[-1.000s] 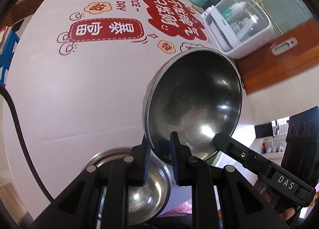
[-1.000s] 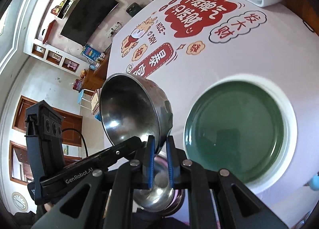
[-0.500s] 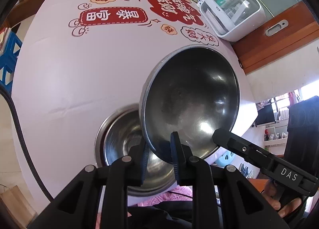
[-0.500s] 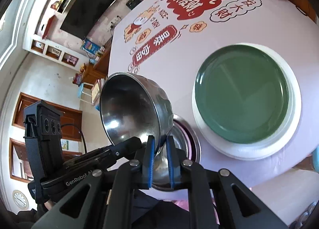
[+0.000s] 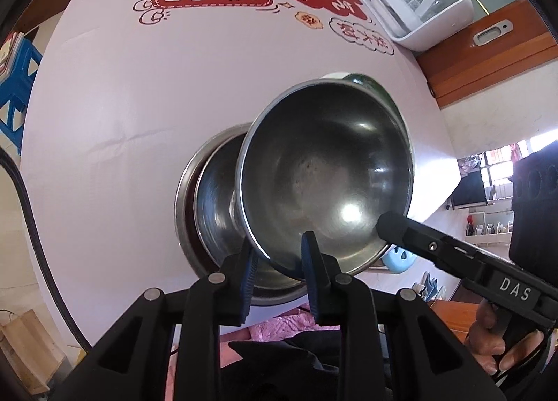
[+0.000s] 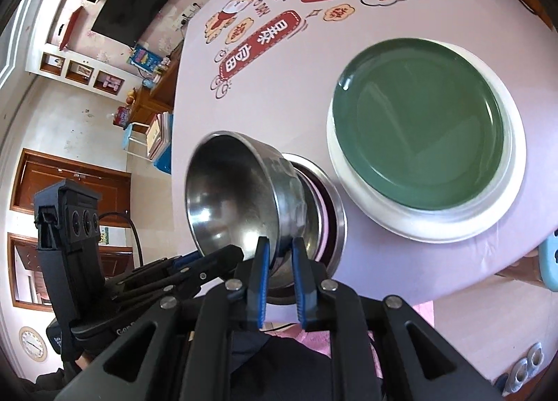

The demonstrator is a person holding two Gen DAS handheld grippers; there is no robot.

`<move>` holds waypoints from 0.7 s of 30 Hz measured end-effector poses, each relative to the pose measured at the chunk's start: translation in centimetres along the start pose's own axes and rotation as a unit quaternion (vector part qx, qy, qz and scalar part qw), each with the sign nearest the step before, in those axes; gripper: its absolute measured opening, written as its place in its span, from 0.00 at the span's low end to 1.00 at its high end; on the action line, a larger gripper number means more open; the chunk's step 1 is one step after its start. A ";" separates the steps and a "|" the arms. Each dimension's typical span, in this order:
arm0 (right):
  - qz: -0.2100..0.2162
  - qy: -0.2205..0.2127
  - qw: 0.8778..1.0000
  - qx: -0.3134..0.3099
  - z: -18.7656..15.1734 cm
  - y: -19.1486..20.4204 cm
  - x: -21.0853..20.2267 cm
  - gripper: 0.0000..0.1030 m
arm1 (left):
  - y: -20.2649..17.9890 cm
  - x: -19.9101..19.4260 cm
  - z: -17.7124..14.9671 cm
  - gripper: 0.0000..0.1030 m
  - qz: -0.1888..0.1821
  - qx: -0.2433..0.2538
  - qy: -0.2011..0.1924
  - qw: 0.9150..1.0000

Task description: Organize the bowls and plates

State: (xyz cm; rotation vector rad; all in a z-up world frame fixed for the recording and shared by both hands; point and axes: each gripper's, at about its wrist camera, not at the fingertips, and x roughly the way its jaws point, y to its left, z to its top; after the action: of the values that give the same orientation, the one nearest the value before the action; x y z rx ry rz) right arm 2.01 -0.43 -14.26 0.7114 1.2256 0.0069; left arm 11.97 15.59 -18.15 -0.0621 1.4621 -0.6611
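Left hand-held gripper [image 5: 279,254]: I see its blue pads closed on the near rim of the steel bowl [image 5: 324,174], one pad inside, one outside. The bowl is tilted, its hollow facing this camera.

Right hand-held gripper [image 6: 279,261]: I see its pads either side of the same bowl's [image 6: 240,198] rim, narrowly parted; whether they press the metal I cannot tell.

Left view only: the right unit enters from the lower right, marked DAS, with fingers of the holding hand [image 5: 488,341] wrapped round its grip. A white lidded container [image 5: 415,0] stands at the far edge of the surface [image 5: 122,104].

Right view only: the bowl's outer wall, and the full green plate [image 6: 422,122] lying in a white plate [image 6: 418,223], just beside the bowls. In the left view only a sliver of that pair shows behind the held bowl.

Both views: a second steel bowl [image 5: 212,191] sits on the surface near its front edge; the held bowl is tipped over it, its base low inside it.

Pose: both units reach forward side by side from the near edge, angled toward each other.
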 end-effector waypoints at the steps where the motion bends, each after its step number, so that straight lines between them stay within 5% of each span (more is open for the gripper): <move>1: -0.002 0.002 1.000 0.002 -0.1 -0.1 0.0 0.13 | -0.1 0.1 -0.1 0.22 0.000 0.000 0.001 1.000; 21: -0.021 0.006 1.000 -0.001 -1.4 0.0 0.7 0.13 | 0.4 -0.4 -1.1 0.26 0.068 0.015 -0.034 0.997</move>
State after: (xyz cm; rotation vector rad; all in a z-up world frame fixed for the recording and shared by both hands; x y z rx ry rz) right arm 1.11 0.52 -15.08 0.6833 1.2511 -0.0229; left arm 11.09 16.55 -18.11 0.0374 1.3771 -0.5638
